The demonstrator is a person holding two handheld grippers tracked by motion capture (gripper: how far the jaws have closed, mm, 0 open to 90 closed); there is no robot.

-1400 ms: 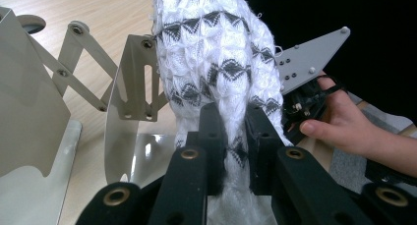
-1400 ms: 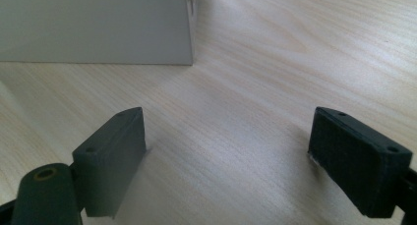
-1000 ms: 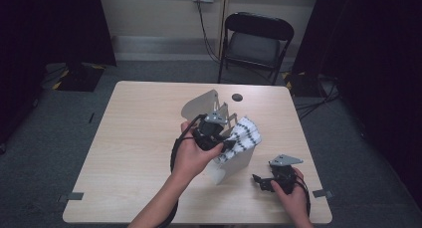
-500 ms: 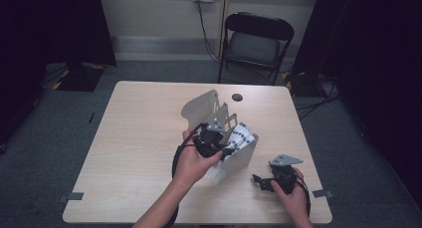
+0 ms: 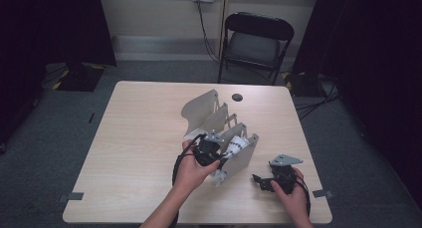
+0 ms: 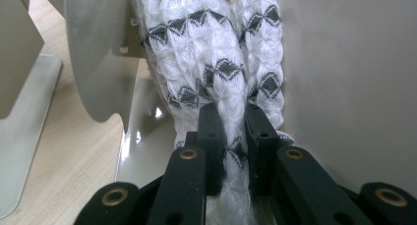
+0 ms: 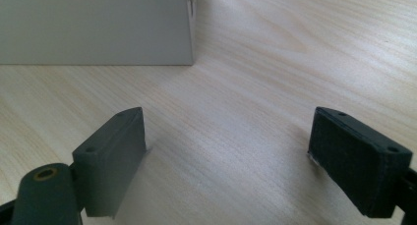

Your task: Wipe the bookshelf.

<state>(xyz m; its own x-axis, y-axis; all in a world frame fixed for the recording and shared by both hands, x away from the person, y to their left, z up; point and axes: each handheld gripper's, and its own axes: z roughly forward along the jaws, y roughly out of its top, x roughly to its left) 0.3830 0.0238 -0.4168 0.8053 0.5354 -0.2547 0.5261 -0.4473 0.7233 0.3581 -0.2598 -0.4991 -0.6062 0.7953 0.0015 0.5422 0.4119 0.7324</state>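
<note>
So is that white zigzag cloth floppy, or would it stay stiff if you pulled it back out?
Probably floppy: the white knitted cloth bunches and folds where the left gripper pinches it. It likely weighs little, since a small pinch carries the whole bundle. Its bumpy knit looks grippy rather than slippery, though it could snag on the grey rack's divider beside it.

Divider rack (image 5: pixel 219 121) stands about mid-tabletop (image 5: pixel 134 153), its plates running from far-left to near-right. Rolled cloth (image 6: pixel 216 63) sits in the rack's nearest slot, between the end plate (image 5: pixel 244 158) and the next plate back. Left claw (image 5: pixel 219 156) is at the rack's near-left side, reaching into that slot, clamped on the cloth's near end. Right claw (image 5: pixel 259 180) rests on the tabletop to the near-right of the rack, apart from it, pointing toward the end plate. Small round disc (image 5: pixel 237 96) lies behind the rack. Folding chair (image 5: pixel 256 39) stands on the floor beyond the rack, past the tabletop's far edge.
</note>
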